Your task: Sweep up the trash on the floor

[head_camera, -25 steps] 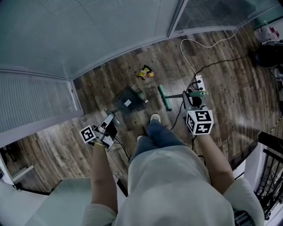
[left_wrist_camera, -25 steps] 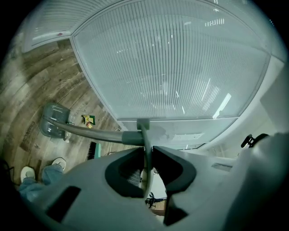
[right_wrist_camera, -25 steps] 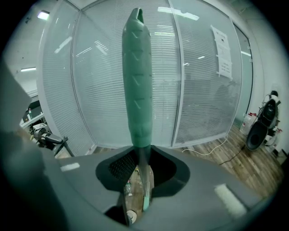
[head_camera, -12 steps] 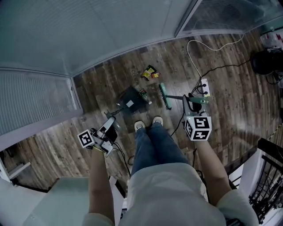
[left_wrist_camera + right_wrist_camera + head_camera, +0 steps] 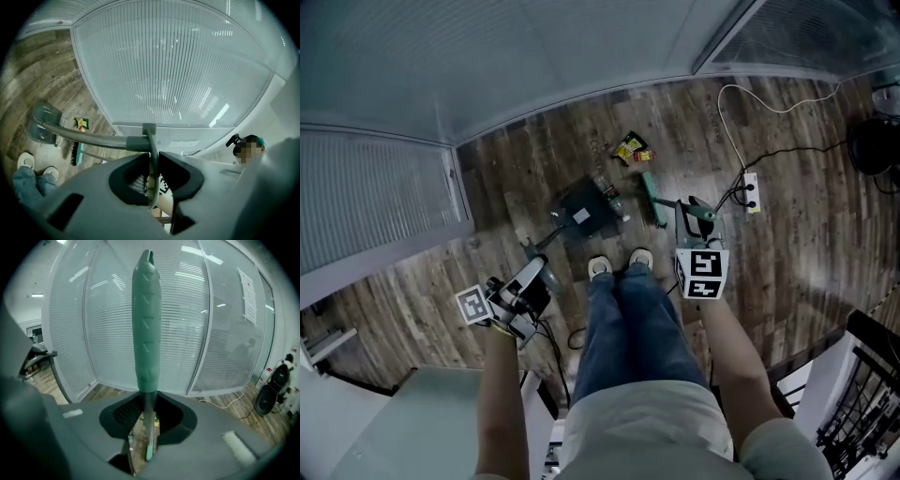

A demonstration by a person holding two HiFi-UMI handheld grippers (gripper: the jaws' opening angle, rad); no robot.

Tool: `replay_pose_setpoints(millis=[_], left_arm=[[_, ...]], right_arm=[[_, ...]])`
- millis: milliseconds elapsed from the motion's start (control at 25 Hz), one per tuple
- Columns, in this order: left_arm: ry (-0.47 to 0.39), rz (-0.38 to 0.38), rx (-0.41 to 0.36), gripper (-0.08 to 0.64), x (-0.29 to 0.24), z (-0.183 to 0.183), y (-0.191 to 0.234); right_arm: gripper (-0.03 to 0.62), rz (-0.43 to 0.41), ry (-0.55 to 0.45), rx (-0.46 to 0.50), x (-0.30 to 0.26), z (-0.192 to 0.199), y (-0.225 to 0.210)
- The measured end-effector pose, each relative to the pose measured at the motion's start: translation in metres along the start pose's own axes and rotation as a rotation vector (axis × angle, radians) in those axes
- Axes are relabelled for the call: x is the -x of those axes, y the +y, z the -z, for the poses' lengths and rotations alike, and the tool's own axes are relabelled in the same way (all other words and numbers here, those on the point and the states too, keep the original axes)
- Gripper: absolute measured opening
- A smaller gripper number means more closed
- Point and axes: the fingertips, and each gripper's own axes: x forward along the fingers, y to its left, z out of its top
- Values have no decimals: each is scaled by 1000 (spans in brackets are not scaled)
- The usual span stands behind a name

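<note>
Green broom [image 5: 651, 199] we clamp in the right gripper [image 5: 695, 216], dustpan [image 5: 579, 210] in the left gripper [image 5: 534, 276], ready to sweep wrappers [image 5: 630, 148] at twelve o'clock.

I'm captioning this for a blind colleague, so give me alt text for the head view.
Seen from above, a standing person holds a dark dustpan by its long handle in the left gripper and a green broom in the right gripper. Yellow wrappers lie on the wood floor just beyond the broom head.
</note>
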Motion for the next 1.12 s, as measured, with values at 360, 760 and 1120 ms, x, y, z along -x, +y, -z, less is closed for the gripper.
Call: replay_pose_setpoints(millis=[360, 760, 1120], left_arm=[[3, 42, -10, 72, 0, -2, 1], [-1, 59, -8, 72, 0, 1, -1], [5, 61, -9, 72, 2, 3, 0]], right_arm=[[92, -8, 33, 9, -28, 20, 39], [94, -41, 72, -45, -25, 27, 71], [94, -96, 74, -102, -21, 26, 105]])
